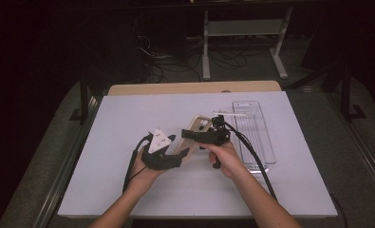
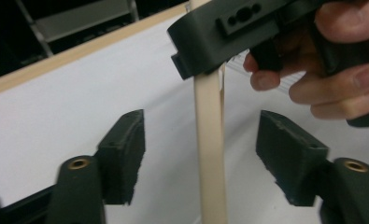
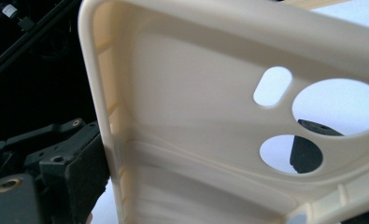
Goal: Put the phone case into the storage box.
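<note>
Half the cream phone case (image 1: 198,130) is hidden behind both grippers up top, so its lower end is hard to make out. One case, long axis running away from the person, held above the table (image 1: 128,190). Right gripper (image 1: 191,135) clamps its edge; left gripper (image 2: 201,158) stands open, pads not touching it. One clear tray (image 1: 256,137) sits to the right.
</note>
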The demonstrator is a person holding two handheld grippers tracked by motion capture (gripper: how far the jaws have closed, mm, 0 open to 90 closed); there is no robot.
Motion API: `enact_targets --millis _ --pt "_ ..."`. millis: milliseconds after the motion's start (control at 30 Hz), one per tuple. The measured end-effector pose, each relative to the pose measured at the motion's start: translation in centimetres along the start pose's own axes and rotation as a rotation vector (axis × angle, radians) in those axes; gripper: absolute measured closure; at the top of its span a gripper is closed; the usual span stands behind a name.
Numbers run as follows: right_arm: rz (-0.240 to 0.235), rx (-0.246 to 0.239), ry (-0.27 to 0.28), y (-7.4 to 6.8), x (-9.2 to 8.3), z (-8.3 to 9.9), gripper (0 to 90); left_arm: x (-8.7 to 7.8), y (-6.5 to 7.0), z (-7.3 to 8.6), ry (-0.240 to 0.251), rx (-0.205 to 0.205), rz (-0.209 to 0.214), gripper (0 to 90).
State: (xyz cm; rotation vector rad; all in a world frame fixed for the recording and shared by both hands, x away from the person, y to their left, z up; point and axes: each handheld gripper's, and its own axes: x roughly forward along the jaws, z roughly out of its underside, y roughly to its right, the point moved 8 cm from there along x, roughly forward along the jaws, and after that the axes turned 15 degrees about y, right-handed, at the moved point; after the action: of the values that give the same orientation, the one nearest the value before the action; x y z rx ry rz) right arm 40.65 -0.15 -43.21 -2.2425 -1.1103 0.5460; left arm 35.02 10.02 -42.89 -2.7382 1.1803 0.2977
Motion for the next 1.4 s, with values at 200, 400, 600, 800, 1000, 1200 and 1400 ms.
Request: enact_targets --millis 200,400,600,800,1000,1200,1400 --pt "0.007 -0.004 -0.006 0.1 -0.1 0.1 7.4 -0.6 -0.8 0.4 -0.031 -0.015 0.051 25.4" --pt "0.005 -0.012 -0.007 0.1 -0.1 0.0 7.5 -1.3 -1.6 0.5 -0.031 -0.033 0.089 15.5" --pt "0.004 -0.021 -0.006 0.2 -0.2 0.0 7.6 -2.4 -2.3 1.0 -0.037 -0.034 0.132 10.3" --pt "0.004 -0.017 -0.010 0.2 -0.3 0.0 7.7 -3.4 -2.6 1.5 -0.052 -0.035 0.165 4.6" --pt "-0.001 -0.015 -0.006 0.1 -0.3 -0.1 7.9 -4.7 -3.3 2.6 -0.075 -0.041 0.179 1.1" --pt "0.001 -0.017 -0.007 0.2 -0.3 -0.1 8.1 -6.3 -4.2 3.9 -0.089 -0.042 0.172 0.0" --pt "0.002 -0.018 -0.006 0.1 -0.3 -0.1 8.4 -7.4 -4.5 5.3 -0.130 -0.048 0.174 0.0"
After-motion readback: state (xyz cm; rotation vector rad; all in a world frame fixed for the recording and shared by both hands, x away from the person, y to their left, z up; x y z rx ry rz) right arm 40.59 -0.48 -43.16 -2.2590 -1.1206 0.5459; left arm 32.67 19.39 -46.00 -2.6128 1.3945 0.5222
